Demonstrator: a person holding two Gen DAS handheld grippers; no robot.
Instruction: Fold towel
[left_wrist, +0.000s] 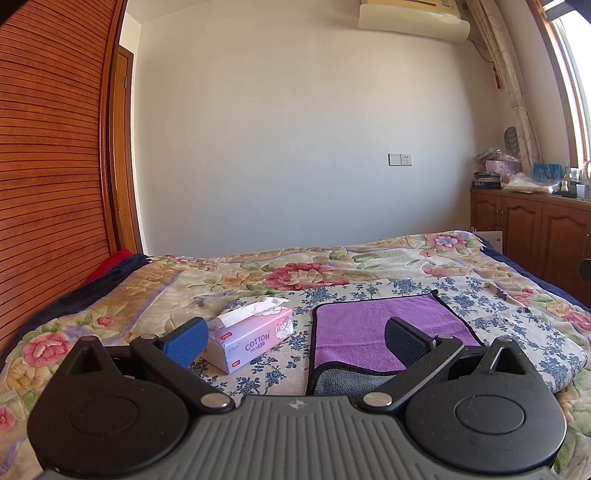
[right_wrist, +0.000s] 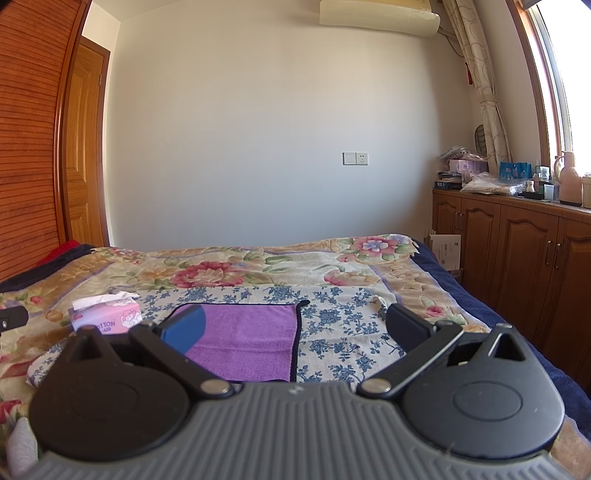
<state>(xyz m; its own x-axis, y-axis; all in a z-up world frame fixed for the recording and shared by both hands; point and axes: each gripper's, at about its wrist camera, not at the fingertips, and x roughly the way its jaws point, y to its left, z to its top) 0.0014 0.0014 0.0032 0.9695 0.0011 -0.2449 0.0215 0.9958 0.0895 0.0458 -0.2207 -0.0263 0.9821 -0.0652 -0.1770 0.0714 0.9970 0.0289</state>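
The left gripper (left_wrist: 295, 338) hovers above the bed with its fingers spread wide and nothing between them; its blue-padded finger (left_wrist: 184, 341) sits just before the tissue box (left_wrist: 255, 334). The right gripper (right_wrist: 295, 330) is likewise spread apart and empty. The purple towel (left_wrist: 388, 325) lies flat on a blue-flowered cloth (right_wrist: 343, 332) over the floral blanket (left_wrist: 295, 269), its near left corner turned up to show grey backing. The tissue box stands just left of the towel. Wooden cabinets (right_wrist: 524, 236) line the right wall.
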